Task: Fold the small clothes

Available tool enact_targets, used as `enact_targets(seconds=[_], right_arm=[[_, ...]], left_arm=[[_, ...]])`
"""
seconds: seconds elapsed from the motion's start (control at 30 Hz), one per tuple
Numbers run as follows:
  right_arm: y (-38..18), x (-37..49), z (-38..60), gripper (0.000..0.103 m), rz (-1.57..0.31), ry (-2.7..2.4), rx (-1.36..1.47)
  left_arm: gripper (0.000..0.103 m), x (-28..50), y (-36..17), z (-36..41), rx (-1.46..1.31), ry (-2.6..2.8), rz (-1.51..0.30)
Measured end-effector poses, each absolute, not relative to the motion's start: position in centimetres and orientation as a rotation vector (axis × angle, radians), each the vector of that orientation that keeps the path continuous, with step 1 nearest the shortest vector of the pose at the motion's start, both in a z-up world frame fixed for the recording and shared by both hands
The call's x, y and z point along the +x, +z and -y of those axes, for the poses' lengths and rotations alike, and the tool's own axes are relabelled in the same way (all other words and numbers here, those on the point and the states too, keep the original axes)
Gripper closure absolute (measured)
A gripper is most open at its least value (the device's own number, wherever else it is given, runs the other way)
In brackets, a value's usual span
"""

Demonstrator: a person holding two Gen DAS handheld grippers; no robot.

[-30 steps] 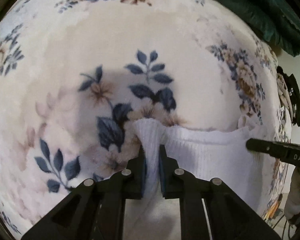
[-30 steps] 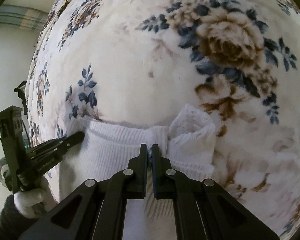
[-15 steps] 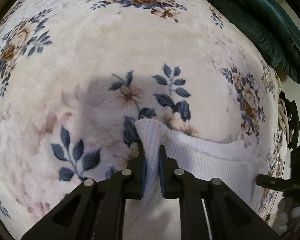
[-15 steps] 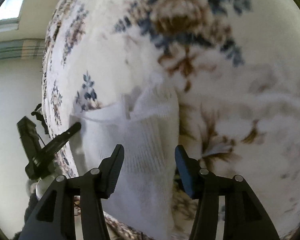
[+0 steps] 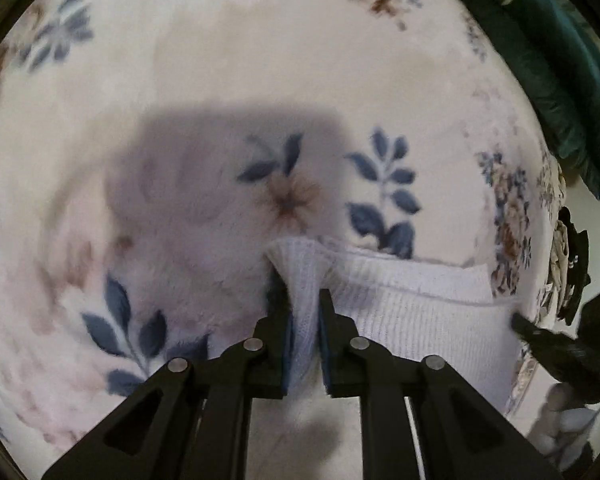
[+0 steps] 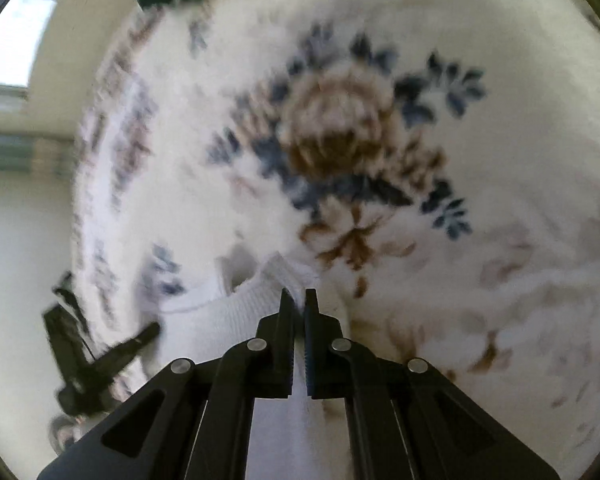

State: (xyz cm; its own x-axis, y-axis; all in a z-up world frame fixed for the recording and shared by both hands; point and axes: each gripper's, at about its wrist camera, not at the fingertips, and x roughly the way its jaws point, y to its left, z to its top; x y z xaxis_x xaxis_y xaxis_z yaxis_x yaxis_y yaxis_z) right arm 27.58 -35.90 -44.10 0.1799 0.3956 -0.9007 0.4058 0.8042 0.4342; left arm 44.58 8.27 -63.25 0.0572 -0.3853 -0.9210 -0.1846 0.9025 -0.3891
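Pointing steeply down, left gripper (image 5: 303, 304) pinching white garment (image 5: 412, 312)

One white knitted garment (image 5: 416, 316) lay on one floral blanket (image 5: 220, 80). Two black grippers were in view: the left gripper (image 5: 303, 300) and the right gripper (image 6: 299, 300), each with two fingers (four fingers in all), and each pinched a corner of that garment. One dark green cloth (image 5: 540, 60) sat at the blanket's far edge. One gloved hand (image 6: 66, 432) showed beneath the left gripper in the right wrist view. On the blanket near the garment, one brown flower (image 5: 290, 200) and one large brown rose (image 6: 336, 128) could be counted; further flowers were too blurred to number.
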Motion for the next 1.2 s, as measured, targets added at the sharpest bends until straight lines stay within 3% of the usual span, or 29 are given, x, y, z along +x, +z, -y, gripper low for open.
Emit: enact_targets(seconds=[0.03,0.13,0.17,0.2,0.23,0.27,0.3,0.47,0.67,0.7,0.77,0.8,0.83,0.87,0.9,0.97,1.13,1.17,1.2], right_arm=[[-44.9,27.8,35.4,0.099,-1.459,-0.011,0.662],[-45.8,28.3,33.9,0.097,-1.518,0.039,0.596],[-45.5,28.2,33.7,0.096,-1.523,0.060,0.604],[-45.4,28.0,33.7,0.085,-1.529,0.089,0.629],[-45.2,27.5,33.8,0.073,-1.541,0.117,0.659],[-44.9,26.8,33.9,0.048,-1.554,0.128,0.670],[-44.5,25.7,34.0,0.045,-1.562,0.136,0.678],[-42.8,18.2,34.7,0.044,-1.593,0.191,0.767],[-46.5,8.4,32.3,0.044,-1.729,0.197,0.976],[-47.2,7.5,31.9,0.044,-1.734,0.194,1.004],[-48.3,6.3,31.1,0.044,-1.729,0.187,1.045],[-48.5,5.8,30.8,0.046,-1.716,0.177,1.052],[-48.6,5.5,30.7,0.052,-1.694,0.164,1.060],[-48.5,5.3,30.7,0.074,-1.681,0.148,1.058],[-48.2,5.1,30.7,0.087,-1.670,0.138,1.051],[-47.2,5.0,31.0,0.092,-1.656,0.121,1.024],[-46.6,6.3,32.0,0.094,-1.676,0.091,0.907],[-46.9,6.5,31.7,0.094,-1.696,0.100,0.895],[-46.8,6.7,31.8,0.094,-1.706,0.120,0.895]], left_arm=[[0.089,44.3,-63.0,-8.5,-0.492,-0.181,-1.524],[0.073,42.8,-61.3,-9.4,-0.573,-0.265,-1.499],[0.062,42.2,-60.8,-9.8,-0.588,-0.284,-1.486],[0.053,41.2,-60.1,-10.4,-0.617,-0.299,-1.475],[0.051,39.8,-59.4,-11.1,-0.653,-0.319,-1.462],[0.050,38.8,-58.9,-11.6,-0.667,-0.328,-1.453],[0.049,36.8,-58.2,-12.3,-0.670,-0.327,-1.442],[0.048,29.0,-58.6,-13.7,-0.672,-0.300,-1.492],[0.050,23.5,-60.9,-12.8,-0.756,-0.329,-1.496],[0.065,23.3,-60.9,-12.6,-0.753,-0.327,-1.481],[0.085,22.9,-61.0,-12.4,-0.767,-0.316,-1.468],[0.087,22.8,-60.8,-12.5,-0.777,-0.306,-1.456],[0.088,22.5,-60.5,-12.6,-0.799,-0.296,-1.442],[0.089,22.2,-60.2,-12.8,-0.819,-0.287,-1.431],[0.090,21.7,-59.7,-13.1,-0.835,-0.278,-1.418],[0.092,20.9,-59.5,-13.6,-0.847,-0.258,-1.426],[0.087,20.4,-61.1,-15.8,-0.846,-0.220,-1.486],[0.080,20.6,-60.9,-16.2,-0.834,-0.214,-1.487],[0.067,21.0,-60.4,-16.7,-0.823,-0.208,-1.480]])
